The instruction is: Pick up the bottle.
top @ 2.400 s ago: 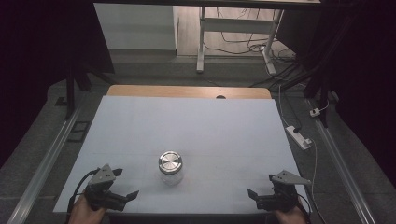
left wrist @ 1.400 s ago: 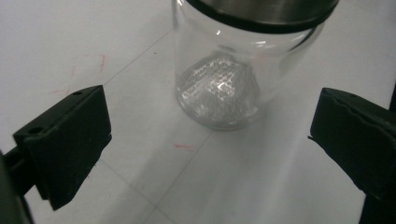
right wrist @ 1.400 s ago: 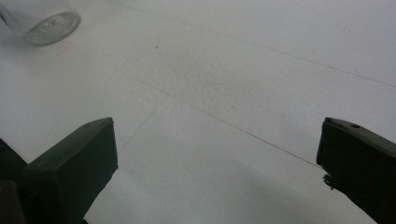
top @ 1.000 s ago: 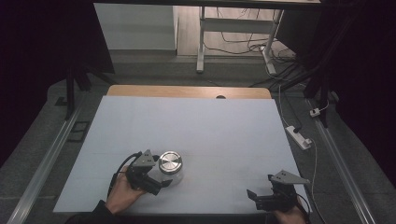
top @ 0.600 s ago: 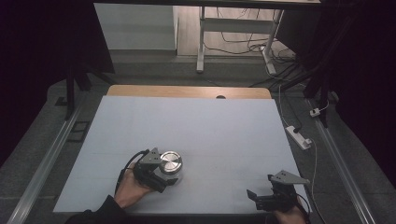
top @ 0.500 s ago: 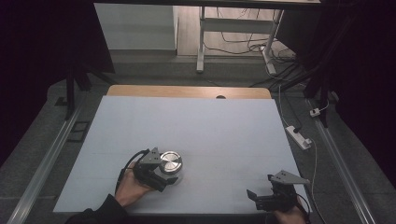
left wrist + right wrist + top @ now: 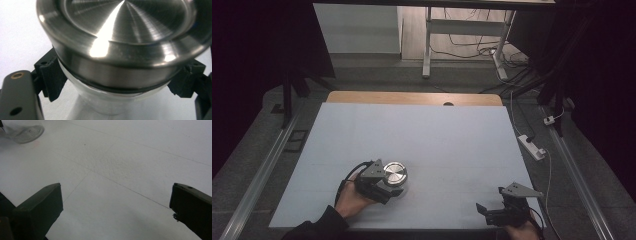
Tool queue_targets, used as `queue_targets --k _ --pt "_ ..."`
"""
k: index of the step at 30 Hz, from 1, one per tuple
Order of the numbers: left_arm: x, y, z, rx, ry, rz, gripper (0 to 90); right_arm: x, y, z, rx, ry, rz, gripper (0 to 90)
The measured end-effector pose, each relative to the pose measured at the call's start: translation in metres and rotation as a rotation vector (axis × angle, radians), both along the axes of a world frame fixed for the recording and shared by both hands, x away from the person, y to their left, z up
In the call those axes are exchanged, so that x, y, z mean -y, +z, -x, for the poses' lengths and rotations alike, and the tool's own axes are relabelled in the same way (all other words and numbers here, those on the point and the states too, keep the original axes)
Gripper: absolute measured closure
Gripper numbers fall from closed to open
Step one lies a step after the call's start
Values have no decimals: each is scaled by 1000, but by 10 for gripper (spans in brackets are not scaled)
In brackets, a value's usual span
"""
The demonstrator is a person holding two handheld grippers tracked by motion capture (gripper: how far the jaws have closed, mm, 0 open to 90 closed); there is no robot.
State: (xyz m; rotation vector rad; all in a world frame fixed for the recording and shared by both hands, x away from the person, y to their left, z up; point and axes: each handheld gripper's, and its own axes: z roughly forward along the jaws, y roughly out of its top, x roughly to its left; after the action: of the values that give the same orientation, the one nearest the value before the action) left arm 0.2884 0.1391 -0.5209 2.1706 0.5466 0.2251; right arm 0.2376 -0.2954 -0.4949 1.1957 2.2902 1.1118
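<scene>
Jar stands on the table, near its front left. Left gripper is clamped on the glass just under the steel lid; its jaws have just been closing, pads on either side of the neck. Right gripper rests at front right, jaws wide apart over bare table.

Risks, as judged:
- Smooth glass, narrow pads: jar may slip or tilt if lifted.
- Grip sits high; the body could swing.
- Twisting the lid one-handed may spin the whole jar.
</scene>
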Motion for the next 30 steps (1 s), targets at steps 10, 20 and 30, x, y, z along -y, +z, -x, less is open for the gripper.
queue_targets --k 10,20,30 --pt "3 3 1 -13 25 -11 160 0 0 0 3 2 -2 0" --pt "9 13 0 -8 28 -20 161 1 0 0 3 0 -5 0" --pt "14 30 -2 45 9 -6 161 1 0 0 0 -2 -9 0"
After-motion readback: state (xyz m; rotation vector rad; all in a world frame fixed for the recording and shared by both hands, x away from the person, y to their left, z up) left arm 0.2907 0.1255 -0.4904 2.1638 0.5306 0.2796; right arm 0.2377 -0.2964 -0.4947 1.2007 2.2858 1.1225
